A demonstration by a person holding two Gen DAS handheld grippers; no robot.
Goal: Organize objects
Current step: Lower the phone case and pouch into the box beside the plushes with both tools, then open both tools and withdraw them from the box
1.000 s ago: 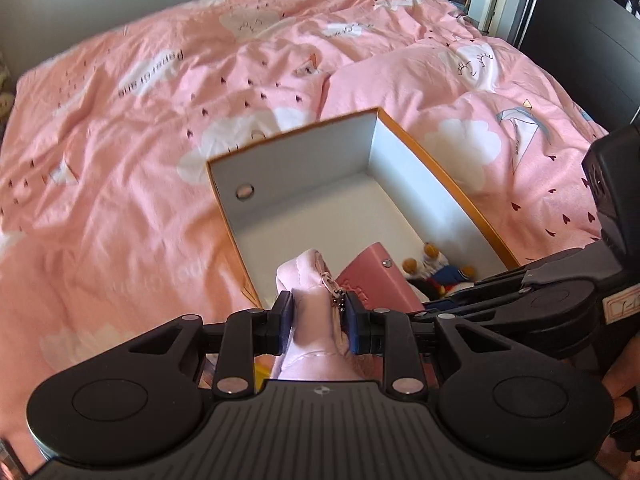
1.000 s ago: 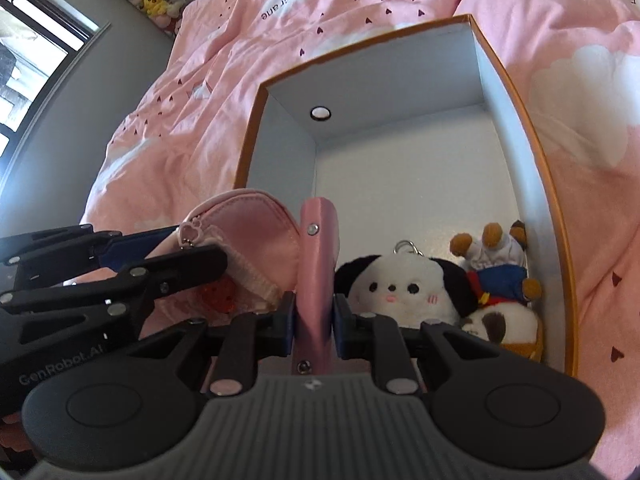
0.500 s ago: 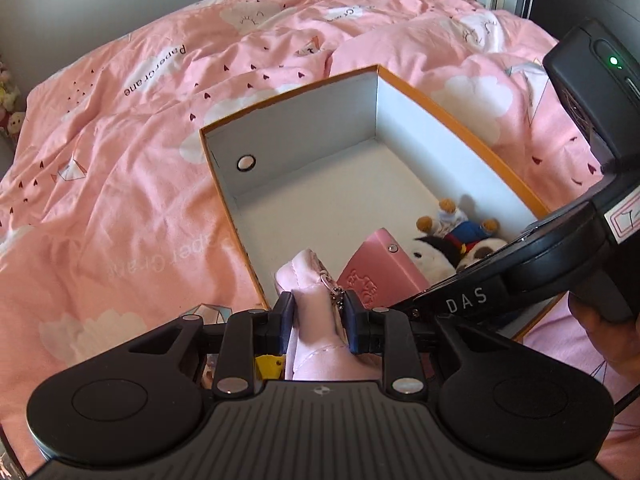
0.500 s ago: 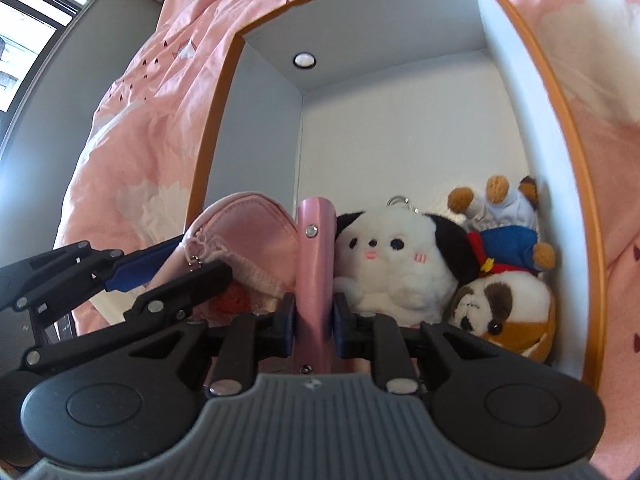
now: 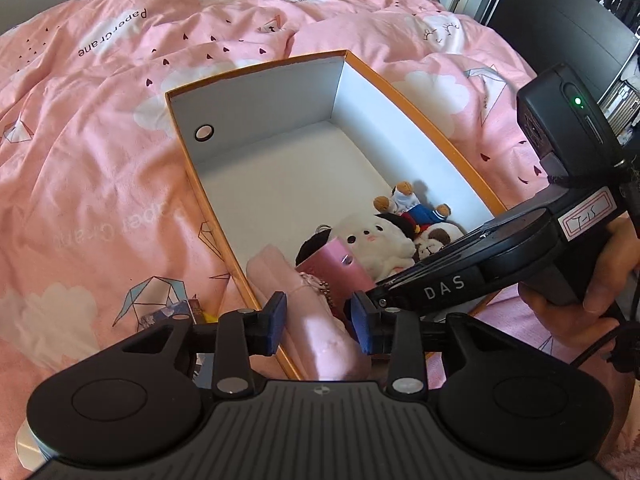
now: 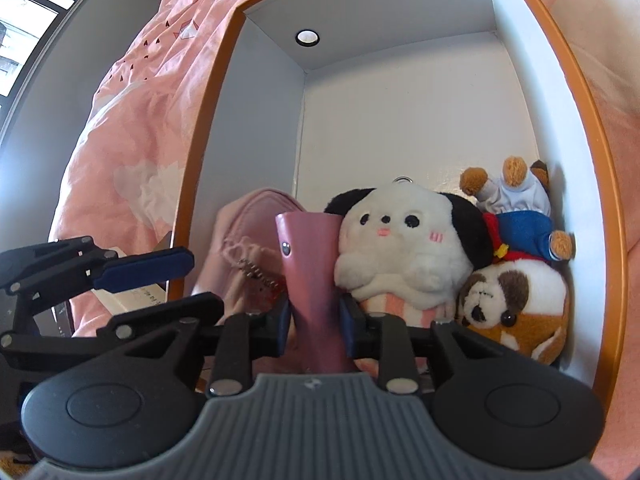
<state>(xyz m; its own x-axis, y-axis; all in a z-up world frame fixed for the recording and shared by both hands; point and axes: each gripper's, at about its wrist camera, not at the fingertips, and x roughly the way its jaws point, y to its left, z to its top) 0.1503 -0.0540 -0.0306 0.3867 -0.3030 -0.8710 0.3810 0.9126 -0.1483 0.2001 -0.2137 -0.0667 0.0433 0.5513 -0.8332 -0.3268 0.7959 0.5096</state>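
Observation:
An orange-rimmed white box (image 5: 256, 68) lies on the bed. At its near end sit a white-and-black plush (image 5: 372, 236), a small bear doll in blue (image 5: 416, 208) and a brown-and-white dog plush (image 6: 516, 312). A pale pink pouch (image 5: 280, 276) rests against the box's left wall. My left gripper (image 5: 319, 322) straddles it, and its opening jaws leave thin gaps beside the cloth. Next to it a pink wallet (image 6: 312, 264) stands on edge beside the white plush (image 6: 400, 248). My right gripper (image 6: 315, 320) is around the wallet's base, its jaws opening and the pads just off it.
Rumpled pink bedding (image 5: 100, 160) surrounds the box. A small printed card (image 5: 176, 312) and a shiny disc (image 5: 28, 448) lie left of the box's near corner. The far half of the box floor (image 5: 288, 160) is bare. A hand (image 5: 600, 280) holds the right tool.
Both grippers have sunk toward the box's near end. Their jaws, clamped on the pouch and the wallet before, have parted, and both things now rest in the box.

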